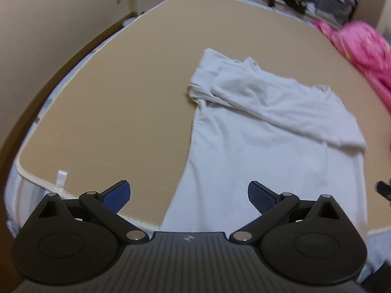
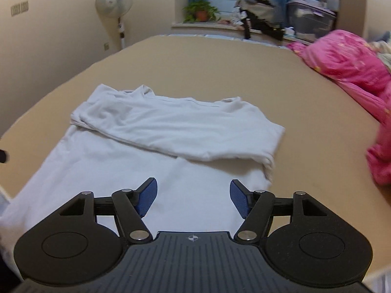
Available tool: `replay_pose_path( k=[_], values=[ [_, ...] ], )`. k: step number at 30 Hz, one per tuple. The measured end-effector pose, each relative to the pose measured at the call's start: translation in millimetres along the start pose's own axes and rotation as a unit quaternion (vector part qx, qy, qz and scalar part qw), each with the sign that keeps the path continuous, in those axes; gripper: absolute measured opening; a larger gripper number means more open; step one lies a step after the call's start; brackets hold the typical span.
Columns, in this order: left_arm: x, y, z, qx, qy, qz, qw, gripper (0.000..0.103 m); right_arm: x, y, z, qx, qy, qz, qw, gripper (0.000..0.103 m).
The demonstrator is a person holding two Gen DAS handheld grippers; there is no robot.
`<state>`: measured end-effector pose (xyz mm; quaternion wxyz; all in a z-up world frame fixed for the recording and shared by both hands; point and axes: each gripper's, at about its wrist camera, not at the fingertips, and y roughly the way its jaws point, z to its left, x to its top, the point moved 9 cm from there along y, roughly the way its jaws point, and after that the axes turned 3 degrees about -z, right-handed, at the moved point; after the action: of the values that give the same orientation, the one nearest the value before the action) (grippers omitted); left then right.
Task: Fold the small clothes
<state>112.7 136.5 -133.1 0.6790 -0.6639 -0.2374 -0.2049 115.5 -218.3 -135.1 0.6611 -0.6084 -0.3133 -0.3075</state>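
A white T-shirt [image 2: 156, 151] lies flat on the tan bed [image 2: 220, 68], its upper part with both sleeves folded down over the body; the hem end runs toward the near edge of the bed and is cut off behind both tools. The left hand-held gripper [image 1: 189, 195] hangs over the shirt's left edge near the hem, jaws wide apart, nothing between the blue pads [image 1: 117, 195]. The right hand-held gripper [image 2: 193, 199] hangs over the lower body of the shirt, jaws likewise spread and empty, pads clear of the cloth. A pink quilt [image 2: 349, 58] is heaped at the right side of the bed, blurred and partly cut by the frame. On the far windowsill stand a potted plant [image 2: 200, 9], a pile of dark clothes [image 2: 261, 12] and a translucent lidded storage bin [image 2: 310, 19]; the bin's contents cannot be made out. A pedestal fan [image 2: 113, 0] stands by the wall at left.
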Motion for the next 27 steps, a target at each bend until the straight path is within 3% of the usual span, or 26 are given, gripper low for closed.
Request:
replay_pose_path(
  k=[8, 12, 17, 27],
  values=[
    [-40.1, -41.2, -29.0, 0.018, 0.042, 0.013, 0.9989, 0.103, -35.1, -83.1, 25.6, -0.005, 0.066, -0.001, 0.998, 0.070],
    [-58.4, -61.2, -35.6, 0.017, 0.056, 0.006, 0.9983, 0.103, -43.4, -109.1, 41.1, 0.000, 0.047, -0.017, 0.999, 0.070],
    [-73.2, -78.1, -39.8, 0.013, 0.058, -0.001, 0.9982, 0.103, -46.4, -131.6, 53.2, -0.003, 0.019, -0.037, 0.999, 0.072],
    [-82.3, -91.4, -45.1, 0.010, 0.074, -0.005, 0.9972, 0.103, -54.1, -141.6, 57.4, -0.006, 0.023, -0.035, 0.999, 0.072]
  ],
)
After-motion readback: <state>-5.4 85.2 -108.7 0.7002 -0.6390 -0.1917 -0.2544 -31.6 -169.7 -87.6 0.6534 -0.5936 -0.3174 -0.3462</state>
